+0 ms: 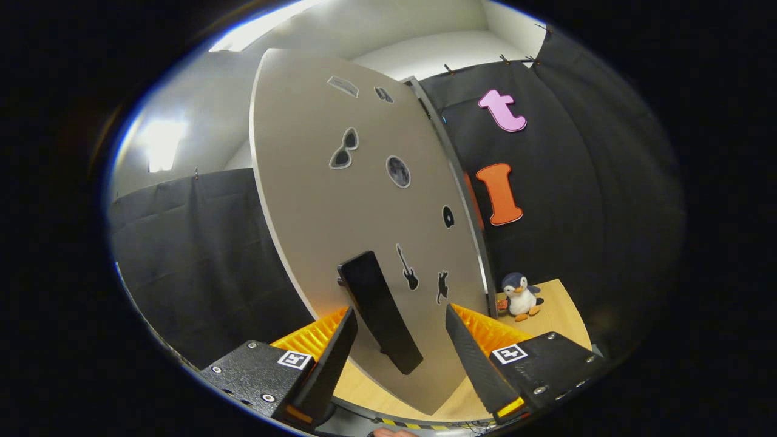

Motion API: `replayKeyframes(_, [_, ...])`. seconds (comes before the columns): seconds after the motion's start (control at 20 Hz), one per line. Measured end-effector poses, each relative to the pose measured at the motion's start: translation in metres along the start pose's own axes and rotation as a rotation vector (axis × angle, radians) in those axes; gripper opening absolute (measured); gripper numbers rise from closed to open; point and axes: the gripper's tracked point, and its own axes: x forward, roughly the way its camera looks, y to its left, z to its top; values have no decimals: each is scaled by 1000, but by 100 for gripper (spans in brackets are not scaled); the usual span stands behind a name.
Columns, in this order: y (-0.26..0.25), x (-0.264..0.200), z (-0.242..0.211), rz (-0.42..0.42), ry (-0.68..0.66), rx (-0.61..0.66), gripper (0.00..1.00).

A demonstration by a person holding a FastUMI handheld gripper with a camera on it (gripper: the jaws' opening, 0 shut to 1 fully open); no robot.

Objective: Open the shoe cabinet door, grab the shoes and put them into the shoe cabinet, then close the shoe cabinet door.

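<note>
Claw (397,340) fingers spread apart, black handle (379,312) between them, long axis upright on cabinet door (328,200).

Penguin plush (520,295) stands on the wooden floor (561,318).

Gripper view tilted, close along its fingers (340,346) toward the cabinet door (322,200).
</note>
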Motion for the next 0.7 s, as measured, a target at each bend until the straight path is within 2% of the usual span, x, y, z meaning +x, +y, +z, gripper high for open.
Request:
replayKeyframes(0.35, [56, 51, -12, -44, 48, -38, 92])
replayKeyframes(0.7, [105, 135, -17, -107, 36, -18, 93])
